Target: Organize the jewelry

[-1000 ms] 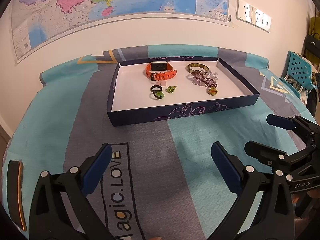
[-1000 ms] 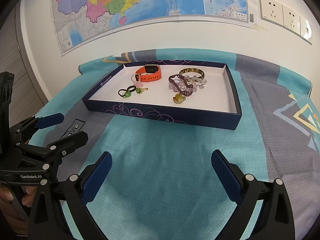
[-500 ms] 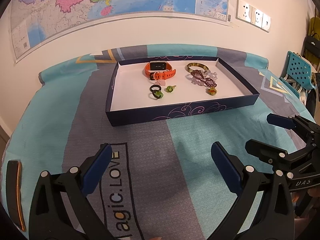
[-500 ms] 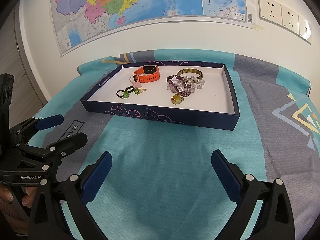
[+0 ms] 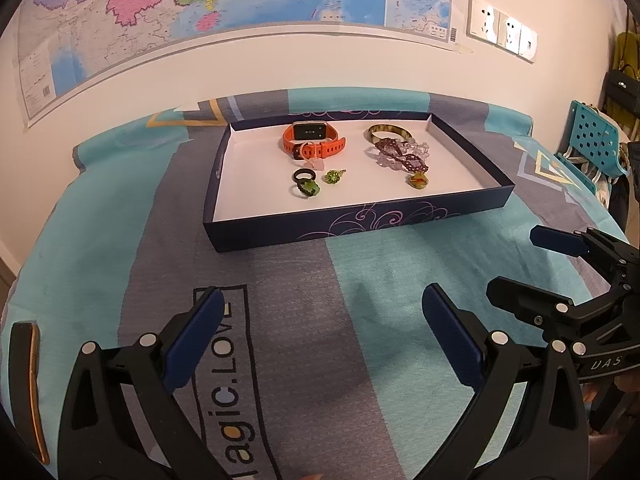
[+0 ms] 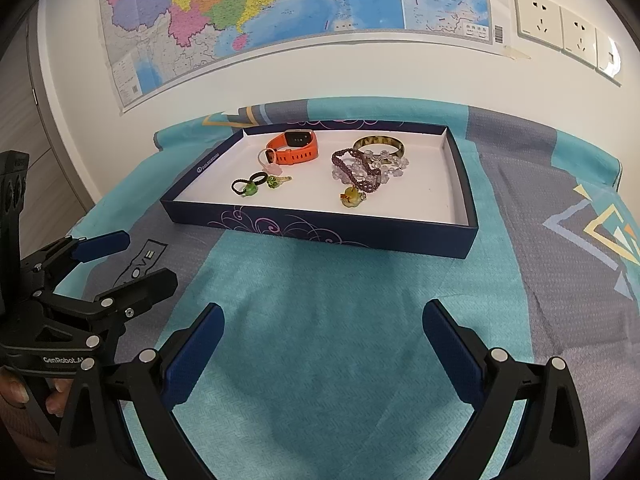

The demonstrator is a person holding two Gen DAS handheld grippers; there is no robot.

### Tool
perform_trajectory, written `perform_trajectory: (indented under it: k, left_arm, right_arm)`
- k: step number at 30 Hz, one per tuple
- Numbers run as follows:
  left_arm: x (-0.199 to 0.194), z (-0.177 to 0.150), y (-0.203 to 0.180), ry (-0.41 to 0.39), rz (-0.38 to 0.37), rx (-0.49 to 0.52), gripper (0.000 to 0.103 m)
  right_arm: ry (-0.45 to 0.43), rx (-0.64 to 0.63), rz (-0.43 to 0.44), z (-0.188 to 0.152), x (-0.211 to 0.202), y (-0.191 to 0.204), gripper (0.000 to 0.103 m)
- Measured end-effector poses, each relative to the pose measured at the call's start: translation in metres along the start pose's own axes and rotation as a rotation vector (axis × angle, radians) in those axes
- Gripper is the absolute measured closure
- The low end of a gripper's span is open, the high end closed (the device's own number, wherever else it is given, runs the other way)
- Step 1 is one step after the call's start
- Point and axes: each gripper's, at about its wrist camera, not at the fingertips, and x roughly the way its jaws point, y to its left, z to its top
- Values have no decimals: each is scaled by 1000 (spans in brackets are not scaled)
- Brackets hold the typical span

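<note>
A teal and grey cloth [image 5: 280,300] covers the table, and on it sits a shallow navy tray [image 5: 360,224] with a white floor. Both tools hover low over the cloth, short of the tray and side by side: the left gripper [image 5: 322,330] and the right gripper [image 6: 322,336], each spread wide and empty. Inside the tray lie an orange watch [image 5: 312,142], a purple bead bracelet [image 5: 402,156], an olive bangle [image 6: 378,145] and small green rings [image 5: 308,189]
</note>
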Motion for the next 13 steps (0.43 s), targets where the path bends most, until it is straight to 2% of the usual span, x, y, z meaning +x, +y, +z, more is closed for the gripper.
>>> perform_trajectory:
  k: [6, 8, 12, 13]
  left_arm:
    - [1, 0, -2, -3, -20, 0, 5]
    - [4, 0, -1, 13, 0, -1, 5]
    - [13, 0, 13, 47, 8, -31, 5]
    - [14, 1, 17, 54, 9, -39, 5]
  right_arm:
    - [3, -6, -3, 0, 0, -1, 7]
    - [15, -20, -26, 0, 0, -8, 7]
    - [78, -2, -98, 0, 0, -49, 7]
    - [101, 14, -157, 0, 1, -68, 7]
